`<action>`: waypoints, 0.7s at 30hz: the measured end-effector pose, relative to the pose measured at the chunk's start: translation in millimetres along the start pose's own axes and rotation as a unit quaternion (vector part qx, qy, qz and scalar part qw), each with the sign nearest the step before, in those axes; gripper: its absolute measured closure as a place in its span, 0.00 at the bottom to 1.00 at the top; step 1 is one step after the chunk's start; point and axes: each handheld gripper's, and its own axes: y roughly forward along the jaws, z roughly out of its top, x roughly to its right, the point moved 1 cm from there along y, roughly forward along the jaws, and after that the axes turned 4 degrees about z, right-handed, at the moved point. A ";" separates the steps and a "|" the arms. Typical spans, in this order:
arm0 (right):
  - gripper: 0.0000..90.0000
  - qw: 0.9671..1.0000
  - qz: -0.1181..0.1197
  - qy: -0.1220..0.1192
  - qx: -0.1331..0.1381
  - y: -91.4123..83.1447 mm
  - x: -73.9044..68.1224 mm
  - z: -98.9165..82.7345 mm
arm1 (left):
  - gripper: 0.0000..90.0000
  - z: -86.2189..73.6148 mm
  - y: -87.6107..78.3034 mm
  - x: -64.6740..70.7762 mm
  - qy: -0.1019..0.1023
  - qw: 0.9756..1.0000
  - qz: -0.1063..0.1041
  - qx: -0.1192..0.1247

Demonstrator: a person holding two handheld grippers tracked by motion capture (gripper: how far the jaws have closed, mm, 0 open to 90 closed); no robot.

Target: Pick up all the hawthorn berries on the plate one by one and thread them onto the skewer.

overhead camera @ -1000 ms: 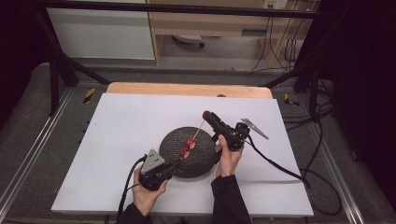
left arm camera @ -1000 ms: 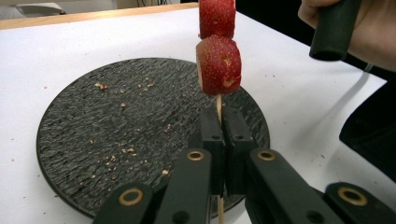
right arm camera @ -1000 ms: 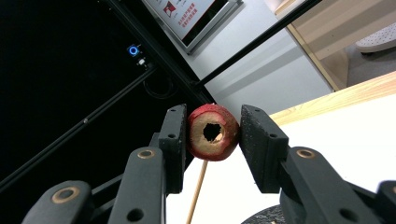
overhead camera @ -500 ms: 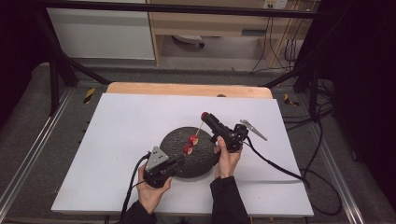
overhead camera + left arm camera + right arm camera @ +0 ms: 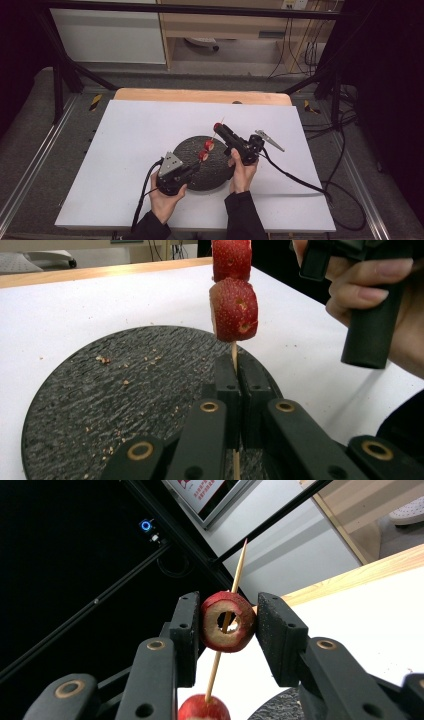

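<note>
Two hand-held grippers held one wooden skewer of red fruit pieces above a dark round plate.

Nearest the person, the left hand-held gripper (image 5: 192, 170) had its jaws closed tight on the lower end of the skewer (image 5: 233, 354), which rose between them over the near edge of the plate (image 5: 190, 150) on the white desk (image 5: 125, 130). Two red fruit pieces (image 5: 234, 309) sat threaded on the skewer just above those jaws, one stacked over the other. Farther along, the right hand-held gripper (image 5: 218, 128) clamped a cored fruit ring (image 5: 228, 621) between its pads, the skewer passing through the ring's hole and its pointed tip sticking out beyond. Behind the white sheet ran the desk's bare wooden edge (image 5: 200, 95).
</note>
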 end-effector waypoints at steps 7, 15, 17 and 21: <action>0.70 1.000 0.000 -0.004 -0.007 -1.8 -1.1 -0.8 | 0.98 5.1 5.6 0.7 -0.004 1.000 -0.003 0.003; 0.70 1.000 0.002 -0.009 -0.013 -4.1 -2.9 -2.6 | 0.98 9.3 9.3 1.2 -0.003 1.000 -0.005 0.004; 0.70 1.000 0.002 -0.011 -0.014 -4.1 -2.7 -3.0 | 0.98 8.7 9.6 0.3 -0.001 1.000 -0.005 0.003; 0.69 1.000 0.001 -0.017 -0.026 -4.0 -2.1 -3.2 | 0.98 7.9 10.1 -0.5 -0.004 1.000 -0.007 0.002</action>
